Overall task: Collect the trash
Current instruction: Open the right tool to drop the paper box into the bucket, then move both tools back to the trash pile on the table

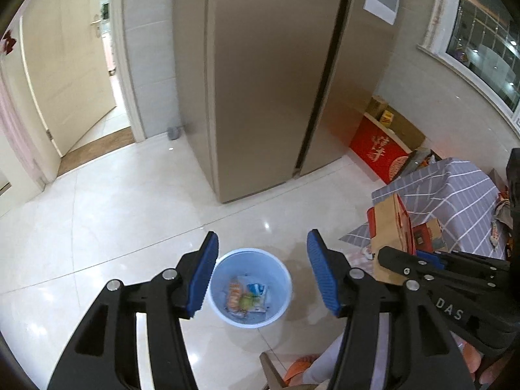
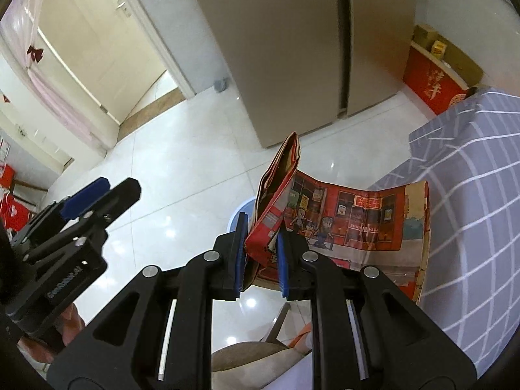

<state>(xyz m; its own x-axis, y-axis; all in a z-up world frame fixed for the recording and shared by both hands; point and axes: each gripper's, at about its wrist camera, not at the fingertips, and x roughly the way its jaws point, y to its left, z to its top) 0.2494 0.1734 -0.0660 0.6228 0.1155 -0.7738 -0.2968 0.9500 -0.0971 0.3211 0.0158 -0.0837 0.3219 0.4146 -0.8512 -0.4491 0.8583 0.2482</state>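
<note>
Glossy pale tiles, round light-blue bin on the floor, crinkly wrappers at its bottom. Left gripper spread wide above it, ribbed blue pads bare. Right gripper clamped narrow on a creased paper bag, red cartoon shopfront print, brown inside, top gaping, held up beside the checked grey cloth. Bin rim peeking behind the bag; bare floor stretching to the tall beige fridge

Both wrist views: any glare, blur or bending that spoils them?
Left wrist view: small lamp glints on the floor, fridge edges bowed by the lens, bin sharp. Right wrist view: similar floor glints, paper bag print readable, upper right corner slightly smeared.
</note>
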